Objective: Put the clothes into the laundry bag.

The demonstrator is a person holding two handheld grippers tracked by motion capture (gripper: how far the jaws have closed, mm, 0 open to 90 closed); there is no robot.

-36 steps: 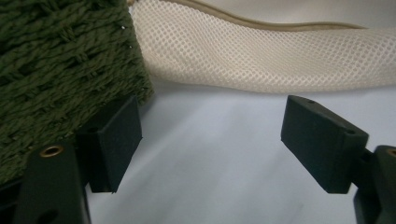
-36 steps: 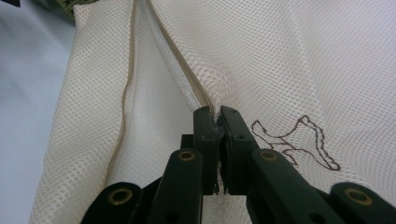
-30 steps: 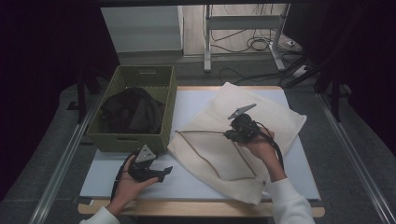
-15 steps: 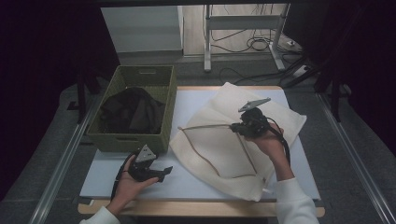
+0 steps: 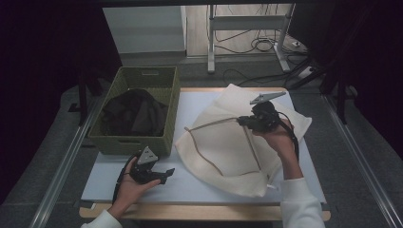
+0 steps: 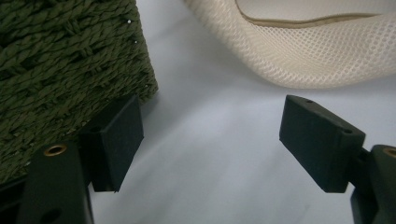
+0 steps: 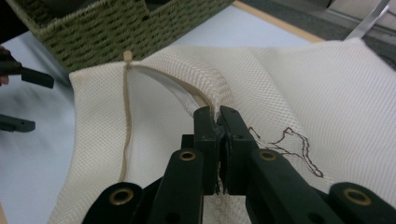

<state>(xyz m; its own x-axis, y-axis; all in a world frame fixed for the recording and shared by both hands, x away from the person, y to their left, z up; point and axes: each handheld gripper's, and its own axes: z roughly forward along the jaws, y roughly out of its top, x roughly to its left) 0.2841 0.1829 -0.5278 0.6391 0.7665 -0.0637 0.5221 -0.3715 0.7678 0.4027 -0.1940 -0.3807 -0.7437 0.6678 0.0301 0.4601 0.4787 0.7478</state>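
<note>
cream mesh laundry bag (image 7: 299, 88) edge pinched between the closed jaws of right gripper (image 7: 218, 116), lifted off the white table (image 5: 199, 183). left gripper (image 5: 157, 175) jaws apart, empty, beside green woven basket (image 5: 138, 142); bag just beyond.

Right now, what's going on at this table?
A person is working with a claw in each hand. The right claw is shut on the upper layer of a cream mesh laundry bag, pinching it near the zipper edge and holding it up off the white table so the mouth gapes. The left claw sits open just above the table, beside the green woven basket, gripping nothing. Dark clothing lies in the basket, not yet in the bag.
</note>
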